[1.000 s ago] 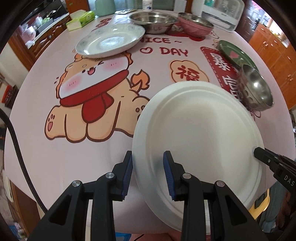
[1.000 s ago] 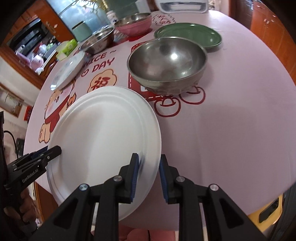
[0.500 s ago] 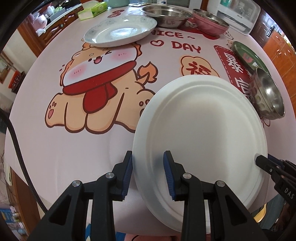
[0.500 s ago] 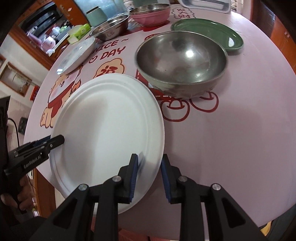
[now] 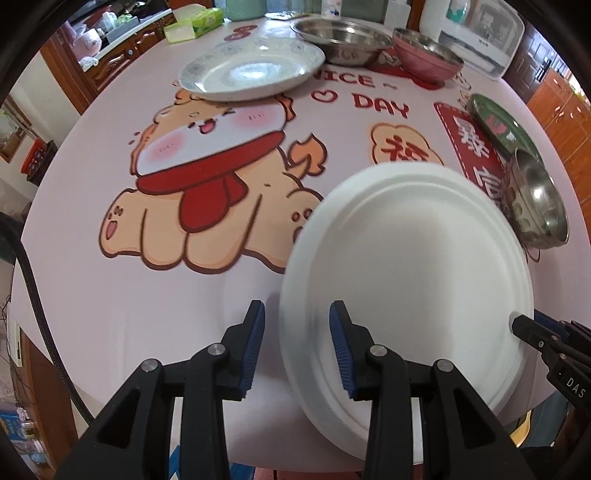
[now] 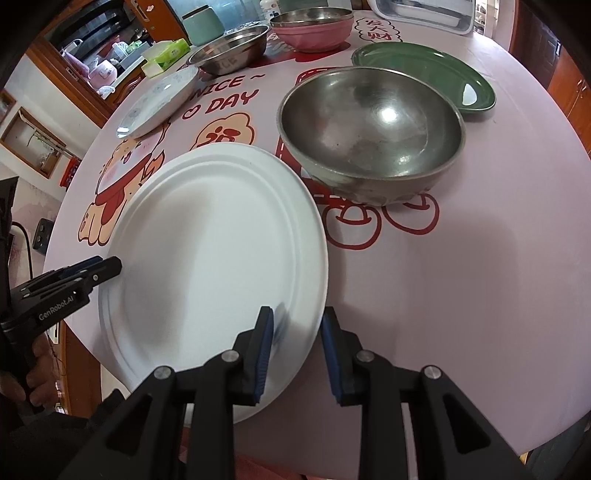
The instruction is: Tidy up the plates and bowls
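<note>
A white paper plate [image 5: 406, 258] [image 6: 214, 236] lies on the pink printed table [image 5: 110, 295], its near edge past the table's front. My left gripper [image 5: 297, 332] straddles the plate's left rim. Its jaws are opening, and a gap shows between the outer pad and the rim. My right gripper [image 6: 297, 332] straddles the right rim, open, its pads standing off the thin edge. Each gripper's tip shows in the other wrist's view. A steel bowl [image 6: 369, 133] stands just beyond the plate on the right, with a green plate [image 6: 424, 70] behind it.
At the far side stand a patterned plate [image 5: 251, 74], a shallow steel bowl [image 5: 340, 37] and a pink bowl [image 5: 424, 59]. A green tissue box [image 5: 192, 24] and a white tray [image 5: 480, 33] sit at the back edge. A person's hand [image 6: 33, 373] holds the left gripper.
The left jaws have widened and the outer pad has come off the plate's rim. The right jaws stand slightly wider. Both wrists have rolled a little; the plate stays put.
</note>
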{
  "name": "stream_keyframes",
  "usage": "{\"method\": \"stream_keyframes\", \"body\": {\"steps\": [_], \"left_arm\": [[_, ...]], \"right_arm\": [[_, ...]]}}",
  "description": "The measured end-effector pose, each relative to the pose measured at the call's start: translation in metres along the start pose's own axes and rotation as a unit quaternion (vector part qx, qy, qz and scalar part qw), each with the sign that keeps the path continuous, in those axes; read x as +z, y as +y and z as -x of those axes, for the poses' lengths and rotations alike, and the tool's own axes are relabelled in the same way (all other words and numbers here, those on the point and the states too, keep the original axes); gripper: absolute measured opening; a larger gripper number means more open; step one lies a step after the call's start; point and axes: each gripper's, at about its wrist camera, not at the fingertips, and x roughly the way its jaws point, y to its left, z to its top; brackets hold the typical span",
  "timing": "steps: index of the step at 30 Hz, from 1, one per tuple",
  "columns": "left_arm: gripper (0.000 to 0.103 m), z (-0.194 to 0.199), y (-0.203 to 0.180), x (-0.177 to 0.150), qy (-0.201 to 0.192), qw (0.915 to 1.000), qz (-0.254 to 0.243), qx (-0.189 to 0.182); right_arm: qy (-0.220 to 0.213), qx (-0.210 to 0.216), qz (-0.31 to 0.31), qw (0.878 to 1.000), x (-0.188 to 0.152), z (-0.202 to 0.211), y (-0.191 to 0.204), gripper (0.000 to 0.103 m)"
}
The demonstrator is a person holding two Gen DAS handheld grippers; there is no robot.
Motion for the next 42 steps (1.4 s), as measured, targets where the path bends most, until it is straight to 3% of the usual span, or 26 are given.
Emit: {"method": "stream_keyframes", "body": {"steps": [5,14,31,37,42], "left_arm": [[0.039,0.009,0.018,-0.002,-0.017,0.9996,0.023,-0.003],[0.045,0.023,0.057,0.008,-0.037,0.9977,0.056,-0.007],[0.056,0.061,0.120,0.060,-0.080,0.9965,0.023,-0.008],[0.059,0.066,0.140,0.093,-0.091,0.9956,-0.006,-0.022],[0.061,0.058,0.156,0.119,-0.088,0.9948,-0.032,-0.038]], "right_arm": [[-0.003,-0.010,-0.006,1.000,0.001,0.003,-0.001,0.033],[-0.008,-0.021,-0.012,1.000,0.002,0.012,0.005,0.037],[-0.037,-0.052,-0.094,0.994,0.015,0.028,0.046,0.041],[-0.058,-0.056,-0.113,0.990,0.028,0.034,0.074,0.042],[-0.078,-0.046,-0.146,0.985,0.038,0.029,0.094,0.049]]}}
